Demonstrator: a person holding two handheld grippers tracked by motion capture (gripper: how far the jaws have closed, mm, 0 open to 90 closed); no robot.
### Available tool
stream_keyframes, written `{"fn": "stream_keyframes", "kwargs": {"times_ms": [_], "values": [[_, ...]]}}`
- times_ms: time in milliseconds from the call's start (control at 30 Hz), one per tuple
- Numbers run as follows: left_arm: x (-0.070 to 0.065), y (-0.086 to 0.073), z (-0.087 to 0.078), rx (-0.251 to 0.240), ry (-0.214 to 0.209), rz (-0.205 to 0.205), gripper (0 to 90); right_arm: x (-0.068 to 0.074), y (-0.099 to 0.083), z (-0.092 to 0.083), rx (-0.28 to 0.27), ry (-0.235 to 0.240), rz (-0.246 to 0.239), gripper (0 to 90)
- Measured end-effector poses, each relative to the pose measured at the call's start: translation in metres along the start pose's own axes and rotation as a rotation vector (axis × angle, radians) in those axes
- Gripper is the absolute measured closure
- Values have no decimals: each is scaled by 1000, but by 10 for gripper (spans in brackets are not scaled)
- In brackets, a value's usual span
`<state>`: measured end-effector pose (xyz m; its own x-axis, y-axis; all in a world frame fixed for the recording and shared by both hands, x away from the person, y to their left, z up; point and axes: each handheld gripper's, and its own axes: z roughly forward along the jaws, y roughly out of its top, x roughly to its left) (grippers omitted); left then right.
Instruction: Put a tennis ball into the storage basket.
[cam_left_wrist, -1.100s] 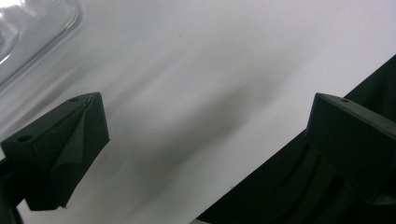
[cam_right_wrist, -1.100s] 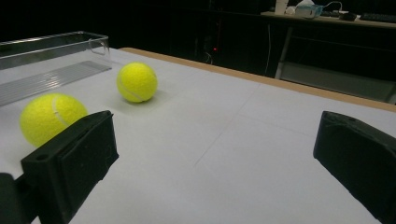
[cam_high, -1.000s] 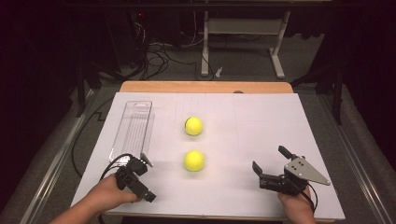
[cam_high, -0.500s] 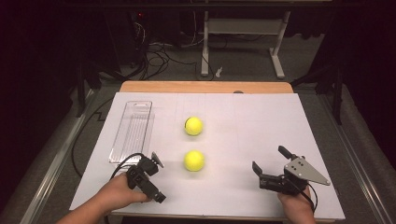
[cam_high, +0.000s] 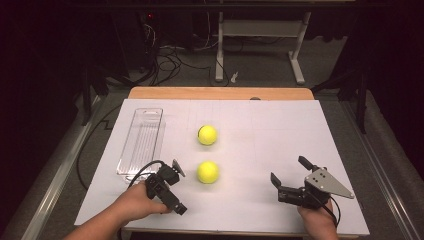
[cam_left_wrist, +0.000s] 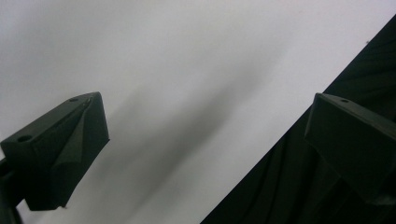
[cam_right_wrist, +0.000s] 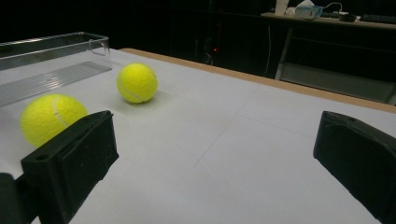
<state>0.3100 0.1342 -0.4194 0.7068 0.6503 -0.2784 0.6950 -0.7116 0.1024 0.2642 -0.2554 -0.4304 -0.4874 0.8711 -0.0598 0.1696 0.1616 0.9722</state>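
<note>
Two yellow tennis balls lie on the white table sheet (cam_high: 260, 125): the far ball (cam_high: 207, 135) mid-table and the near ball (cam_high: 207, 171) just in front of it. A hand holds my left gripper (cam_high: 172, 192) a little left of the near ball, apart from it. It is open (cam_left_wrist: 205, 126) over bare sheet beside the table's dark front edge. My right gripper (cam_high: 289, 171) rests at the front right, open and empty. It (cam_right_wrist: 219, 140) looks across at the near ball (cam_right_wrist: 52, 116) and the far ball (cam_right_wrist: 137, 82).
A clear plastic tray (cam_high: 141, 142) lies lengthwise on the left of the sheet, empty, with its end (cam_right_wrist: 51, 51) past the balls. A wooden table edge (cam_high: 220, 93) runs along the back. Black cables trail from both grippers.
My left gripper has moved right along the front of the table, closer to the near ball, and turned. The right gripper and both balls have stayed put.
</note>
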Motion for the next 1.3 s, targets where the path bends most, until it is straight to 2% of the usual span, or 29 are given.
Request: {"fn": "stream_keyframes", "kwargs": {"times_ms": [533,1300], "values": [[-11,31,-14,-21,-7,39,7,0,0,0,-1,1,1,2],[-18,72,-33,-45,-18,52,7,-1,1,-2,-9,6,6,2]]}}
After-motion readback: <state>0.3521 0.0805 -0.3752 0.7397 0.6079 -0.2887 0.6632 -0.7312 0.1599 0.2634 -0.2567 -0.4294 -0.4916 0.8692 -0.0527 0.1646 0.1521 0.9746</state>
